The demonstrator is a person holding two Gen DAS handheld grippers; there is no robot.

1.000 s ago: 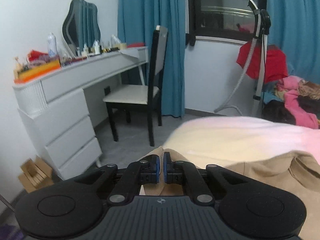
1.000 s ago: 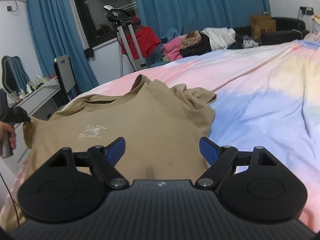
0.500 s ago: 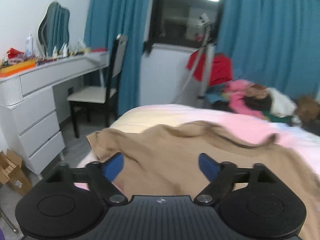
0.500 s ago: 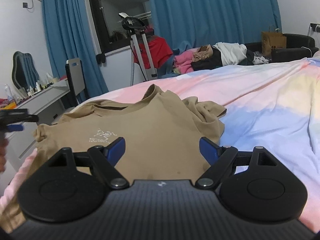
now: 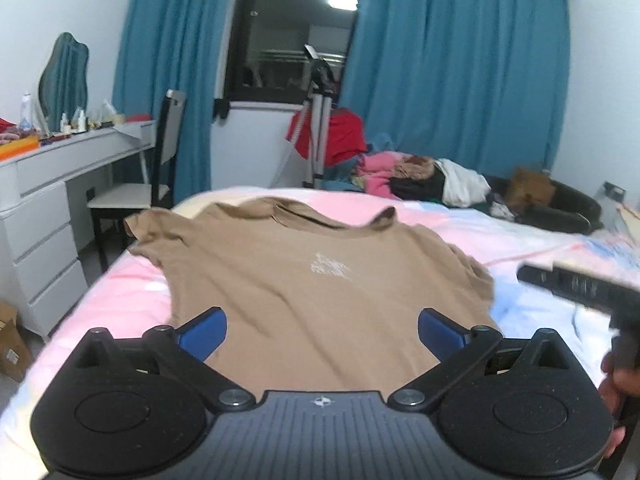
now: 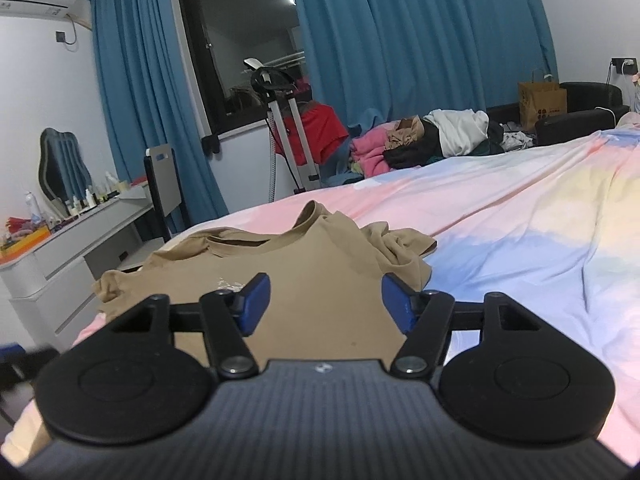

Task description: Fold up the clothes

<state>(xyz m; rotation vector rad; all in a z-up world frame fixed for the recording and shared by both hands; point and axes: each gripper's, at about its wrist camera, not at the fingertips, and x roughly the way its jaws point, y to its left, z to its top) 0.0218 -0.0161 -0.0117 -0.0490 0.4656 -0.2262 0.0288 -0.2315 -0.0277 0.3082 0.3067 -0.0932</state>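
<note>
The tan cotton T-shirt with a pale chest print (image 5: 320,280) lies flat ahead of my jaws. My left gripper (image 5: 322,330) is opening, empty; my right gripper (image 6: 325,300) is closing on nothing — it could miss the hem, or snag the pastel bedsheet (image 6: 520,240) beneath.

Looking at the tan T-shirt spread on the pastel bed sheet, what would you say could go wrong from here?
1. The tan T-shirt's right sleeve lies bunched, so a fold now may trap creases.
2. Its left sleeve sits near the edge of the pastel bed sheet and could slide off.
3. The right gripper is closing with no cloth pinched between its fingers, while the left gripper is opening.
</note>
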